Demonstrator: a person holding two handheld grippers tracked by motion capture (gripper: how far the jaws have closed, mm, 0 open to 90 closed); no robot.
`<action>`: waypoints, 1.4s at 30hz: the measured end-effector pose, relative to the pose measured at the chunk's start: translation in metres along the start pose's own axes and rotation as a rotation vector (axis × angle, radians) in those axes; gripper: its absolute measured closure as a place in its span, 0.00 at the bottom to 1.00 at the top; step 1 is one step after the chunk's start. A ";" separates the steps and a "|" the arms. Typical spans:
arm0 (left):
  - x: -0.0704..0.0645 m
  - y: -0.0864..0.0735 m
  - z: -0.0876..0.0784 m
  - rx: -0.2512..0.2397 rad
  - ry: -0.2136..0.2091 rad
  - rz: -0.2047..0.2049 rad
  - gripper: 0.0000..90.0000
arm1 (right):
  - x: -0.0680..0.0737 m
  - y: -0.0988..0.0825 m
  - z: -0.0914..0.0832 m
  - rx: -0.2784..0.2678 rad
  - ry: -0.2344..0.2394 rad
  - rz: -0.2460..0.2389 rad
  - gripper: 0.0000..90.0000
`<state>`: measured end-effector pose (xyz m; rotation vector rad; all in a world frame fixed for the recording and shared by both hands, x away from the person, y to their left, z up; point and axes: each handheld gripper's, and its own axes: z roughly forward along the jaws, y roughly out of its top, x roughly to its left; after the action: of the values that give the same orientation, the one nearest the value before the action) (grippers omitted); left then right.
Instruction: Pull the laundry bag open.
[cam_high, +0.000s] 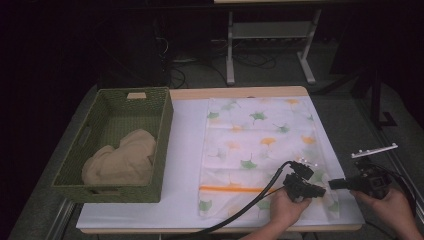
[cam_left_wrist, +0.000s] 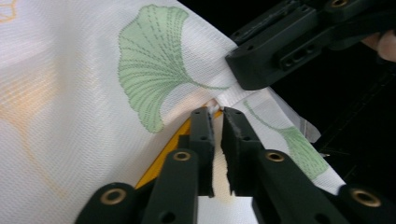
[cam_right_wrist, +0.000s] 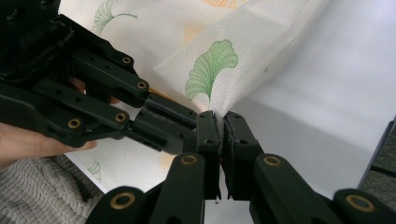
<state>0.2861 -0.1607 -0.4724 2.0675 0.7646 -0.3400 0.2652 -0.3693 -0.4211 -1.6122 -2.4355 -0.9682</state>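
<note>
Claws pinch leaf-print bag at its near right corner

Bag (cam_high: 260, 150), white mesh w/ green & orange ginkgo leaves, lies flat on the white-covered worktop (cam_high: 185, 150), right of centre. Orange zip line (cam_high: 235, 189) runs across it near the person's edge.

Left claw (cam_high: 316, 190): over the bag's near right part, cable trailing off toward the bottom edge. In left gripper view (cam_left_wrist: 216, 112) the jaws stand nearly together, a narrow slit between them; a small bunch of white fabric sits at the tips beside the zip's orange end. Whether the pads press on it I can't tell for sure, but it looks pinched. Bag edge is lifted there, off the worktop.

Right claw (cam_high: 336, 184): just right of the left one, tips pointing left at the bag's right edge, hand (cam_high: 392, 202) at the worktop's near right corner. In right gripper view (cam_right_wrist: 219, 116) jaws are closed on the bag's corner fold, fabric w/ a green leaf rising tent-like from the tips. Left claw's black body lies just beside, almost touching.

Green woven basket (cam_high: 120, 145) stands at the worktop's left, well apart from the bag, w/ a beige cloth (cam_high: 122, 160) bundled inside.
</note>
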 end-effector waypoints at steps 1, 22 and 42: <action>0.000 0.000 0.000 0.000 0.000 0.000 0.95 | 0.000 0.000 0.000 0.000 0.000 0.000 0.95; -0.003 0.002 -0.002 -0.027 0.021 0.003 1.00 | -0.006 -0.007 0.005 0.012 0.004 0.024 0.94; -0.006 0.002 0.004 0.040 0.040 0.036 1.00 | -0.009 -0.008 0.009 0.032 0.001 0.038 0.88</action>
<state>0.2830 -0.1671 -0.4699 2.1284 0.7486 -0.2965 0.2650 -0.3733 -0.4352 -1.6411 -2.3972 -0.9192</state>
